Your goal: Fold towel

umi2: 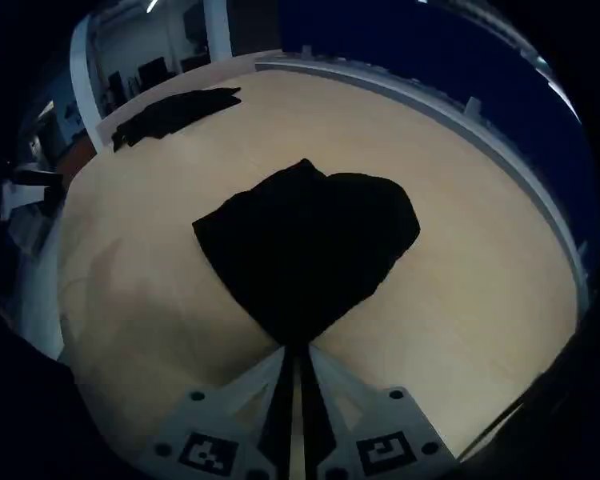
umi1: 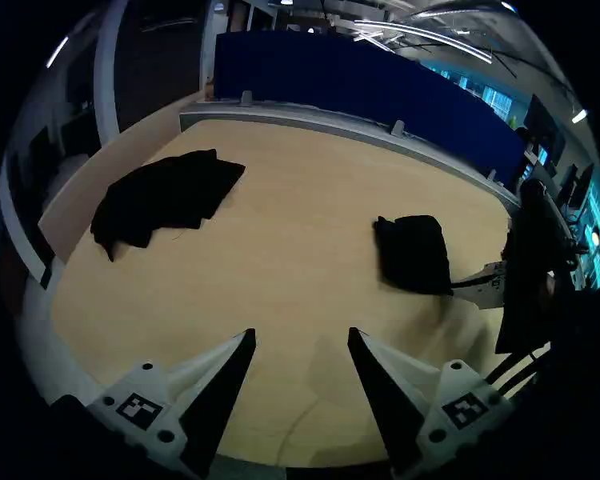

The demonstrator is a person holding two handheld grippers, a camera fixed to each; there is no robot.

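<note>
While the right gripper (umi2: 298, 349) is clenching the near corner of the black towel (umi2: 308, 240) lying on the desk (umi2: 476, 264), the left gripper (umi1: 300, 333) is hovering released, so moving low and slowly is probably serving best.

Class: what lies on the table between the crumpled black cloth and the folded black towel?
Bare light wooden tabletop, seen in the left gripper view, separates crumpled black cloth from folded black towel.
</note>
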